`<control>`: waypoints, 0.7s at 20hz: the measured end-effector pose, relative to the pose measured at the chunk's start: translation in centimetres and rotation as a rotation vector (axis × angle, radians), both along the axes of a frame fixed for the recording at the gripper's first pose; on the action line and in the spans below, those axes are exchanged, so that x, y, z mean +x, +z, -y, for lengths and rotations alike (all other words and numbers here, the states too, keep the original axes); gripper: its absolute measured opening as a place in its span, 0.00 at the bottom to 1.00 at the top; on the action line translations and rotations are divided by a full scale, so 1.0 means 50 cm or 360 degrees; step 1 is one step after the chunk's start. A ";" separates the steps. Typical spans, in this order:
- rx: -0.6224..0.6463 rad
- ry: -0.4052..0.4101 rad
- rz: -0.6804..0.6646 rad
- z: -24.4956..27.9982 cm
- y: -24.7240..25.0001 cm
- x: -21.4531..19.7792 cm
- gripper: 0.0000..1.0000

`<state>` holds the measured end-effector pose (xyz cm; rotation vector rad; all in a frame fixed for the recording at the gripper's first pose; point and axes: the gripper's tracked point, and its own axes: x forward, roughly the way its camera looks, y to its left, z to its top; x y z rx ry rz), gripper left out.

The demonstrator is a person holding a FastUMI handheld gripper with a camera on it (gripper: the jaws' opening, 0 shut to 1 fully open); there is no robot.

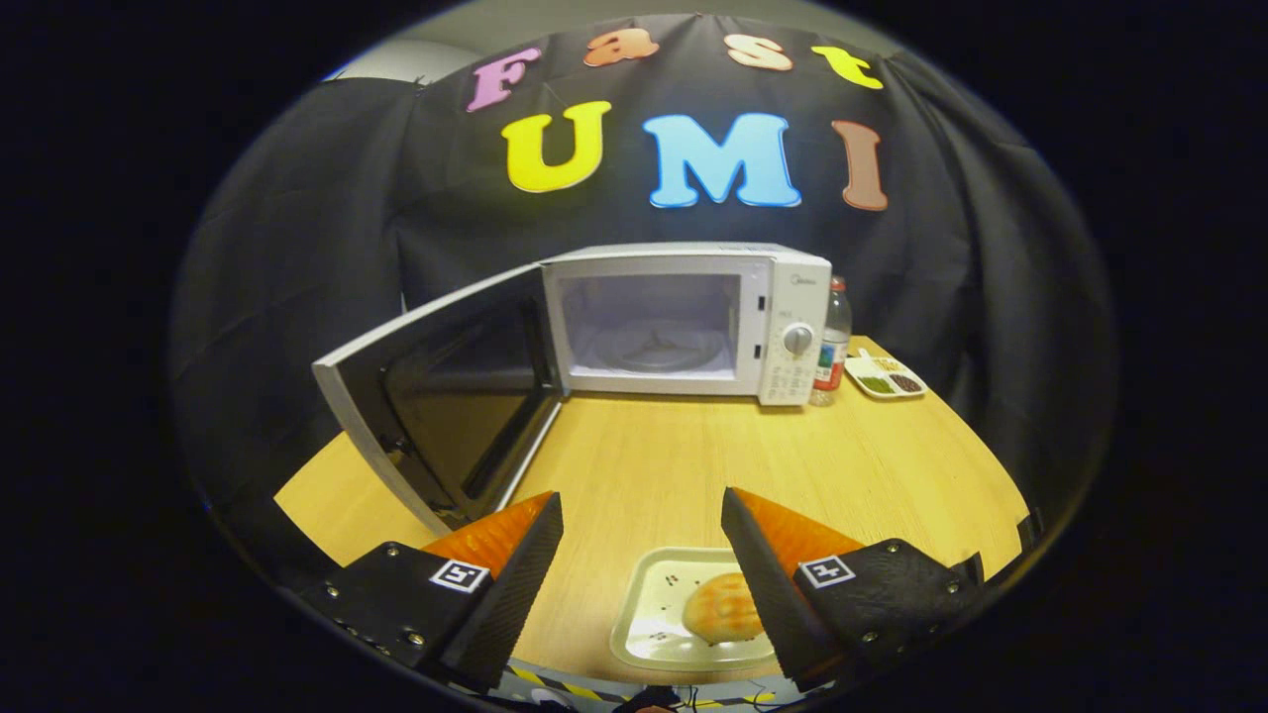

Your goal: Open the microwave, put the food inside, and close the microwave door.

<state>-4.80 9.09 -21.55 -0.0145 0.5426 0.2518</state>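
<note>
A white microwave (788, 297) stands at the far side of the wooden table, its door (436, 386) swung wide open to the left. The cavity (649, 332) holds a glass turntable and nothing else. Close below me a white square plate (654, 614) carries a golden bun (721, 606). My gripper (642, 517) hovers above the plate, open, with nothing between its fingers; the bun lies beside the right finger (773, 584), partly hidden by it.
To the right of the microwave stands a clear bottle (834, 342) with a red label. Next to it lies a small divided dish (885, 378) of condiments. Bare tabletop (654, 456) stretches between the plate and the microwave.
</note>
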 end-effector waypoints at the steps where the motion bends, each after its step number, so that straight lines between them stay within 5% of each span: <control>1: -0.0008 -0.0024 -0.0044 0.015 -0.019 0.003 0.98; 7: -0.0093 -0.0118 -0.0275 0.087 -0.113 0.006 0.98; 14: -0.0234 -0.0082 -0.0613 0.109 -0.237 -0.035 0.98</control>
